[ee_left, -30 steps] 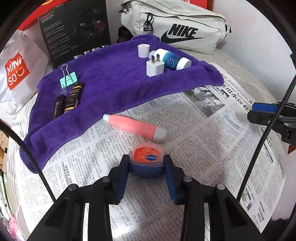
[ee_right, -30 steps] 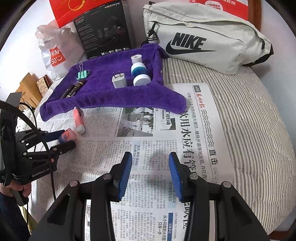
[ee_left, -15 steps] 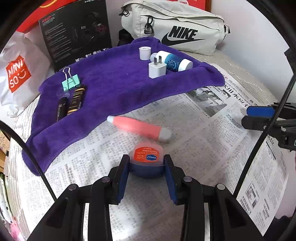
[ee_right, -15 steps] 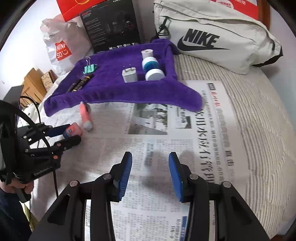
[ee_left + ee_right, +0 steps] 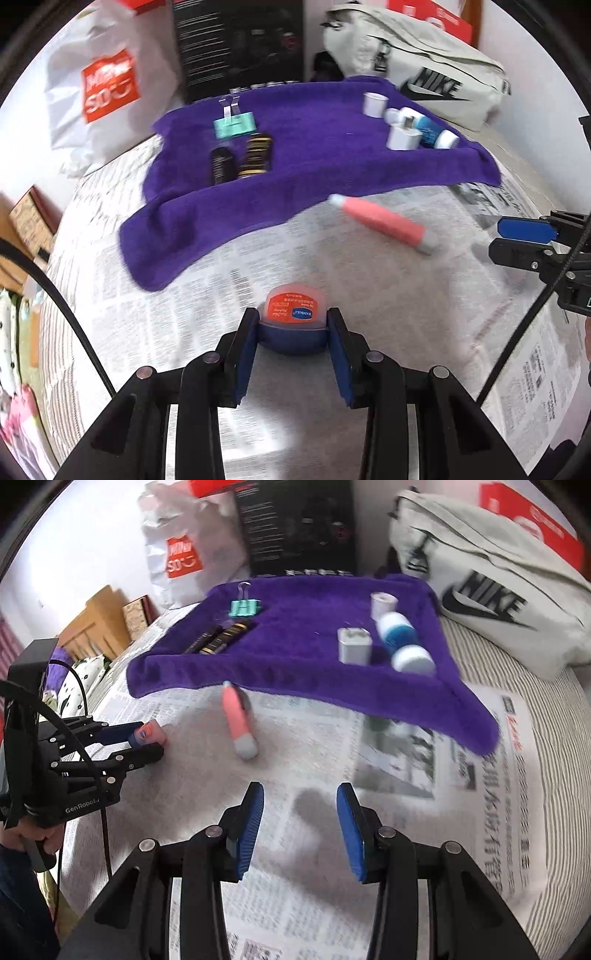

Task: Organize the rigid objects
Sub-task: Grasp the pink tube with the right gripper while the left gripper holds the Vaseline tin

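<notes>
Tube [image 5: 239, 723] on newspaper [image 5: 406, 812] before towel [image 5: 314, 635]; charger [image 5: 354, 645], clip [image 5: 245, 607] on towel.

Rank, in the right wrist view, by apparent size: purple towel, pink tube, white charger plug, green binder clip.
1. Purple fleece towel, largest by far.
2. Pink plastic tube, though it lies nearer the camera.
3. White square charger plug and mint green binder clip look alike; not ranked.

Nike bag [image 5: 491, 590], Miniso bag [image 5: 177, 550] — black box [image 5: 295, 524] behind.
</notes>
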Tool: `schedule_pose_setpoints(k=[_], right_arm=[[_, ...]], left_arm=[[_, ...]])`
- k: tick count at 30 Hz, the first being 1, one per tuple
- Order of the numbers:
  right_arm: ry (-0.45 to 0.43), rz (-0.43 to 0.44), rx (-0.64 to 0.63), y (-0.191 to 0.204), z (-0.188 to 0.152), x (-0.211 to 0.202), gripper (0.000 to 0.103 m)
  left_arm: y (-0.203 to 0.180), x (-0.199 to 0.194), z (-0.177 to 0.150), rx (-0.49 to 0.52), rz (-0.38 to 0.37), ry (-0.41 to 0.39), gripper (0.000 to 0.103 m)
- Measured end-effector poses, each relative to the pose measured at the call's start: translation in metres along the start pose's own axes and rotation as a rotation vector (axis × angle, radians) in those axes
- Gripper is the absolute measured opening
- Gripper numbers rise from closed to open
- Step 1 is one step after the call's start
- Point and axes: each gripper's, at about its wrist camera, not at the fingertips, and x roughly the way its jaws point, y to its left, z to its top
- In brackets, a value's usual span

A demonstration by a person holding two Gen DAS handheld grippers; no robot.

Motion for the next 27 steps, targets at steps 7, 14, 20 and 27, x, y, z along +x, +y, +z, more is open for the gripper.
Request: schedule_pose_setpoints(k=[7,14,20,27], right_arm=[[-0.014,0.082,-0.097,0.025,0.020,0.017,0.041],[-0.008,0.094,-0.165,0.039,0.036,0.043,0.035],[0.020,0.066,-0.215,0.046,0.047,0.064,0.025],[0.006,0.017,-0.312,0.063,0.048,0.070,0.021]], left_arm=[[0.021,0.001,-0.003,-0.057,0.012,-0.005,0.035],[0.035,0.000,-0.005,-0.091,0.008,-0.008,0.035],[0.038,0.000,-0.006,-0.095,-0.008,-0.010,0.035],[0.039,0.001,-0.005,-0.092,-0.006,-0.011,0.035]])
